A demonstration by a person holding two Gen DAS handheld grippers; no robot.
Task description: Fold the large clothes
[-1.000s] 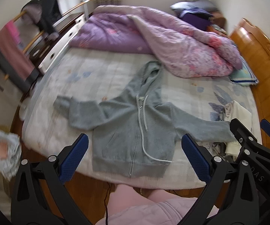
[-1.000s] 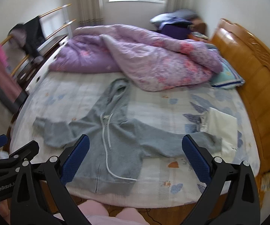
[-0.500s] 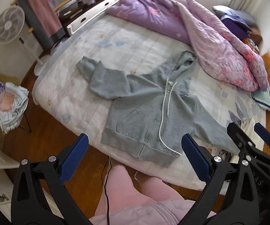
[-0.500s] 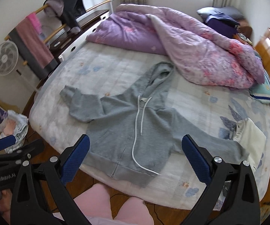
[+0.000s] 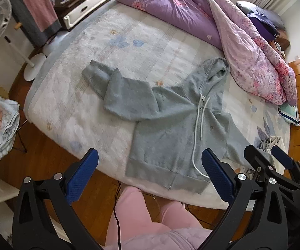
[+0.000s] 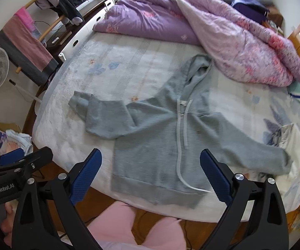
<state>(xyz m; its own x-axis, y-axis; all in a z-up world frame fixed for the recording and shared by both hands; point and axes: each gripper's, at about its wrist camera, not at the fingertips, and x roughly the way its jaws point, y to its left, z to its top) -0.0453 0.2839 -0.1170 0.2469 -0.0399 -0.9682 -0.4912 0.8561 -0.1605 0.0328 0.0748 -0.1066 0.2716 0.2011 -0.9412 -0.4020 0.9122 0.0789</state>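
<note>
We have not begun folding: the grey hoodie [image 5: 170,129] lies face up and zipped on the bed [image 5: 100,48], hem at the near edge, both sleeves spread out and the hood reaching toward the purple quilt [image 5: 222,27]. Our left claw [image 5: 148,176] and right claw [image 6: 151,176] both hang released above the near edge, holding nothing. All the folds are left. The right view shows the far sleeve's cuff [image 6: 283,162] beside a pale folded cloth [image 6: 289,135]; in the left view the other claw hides that cuff
</note>
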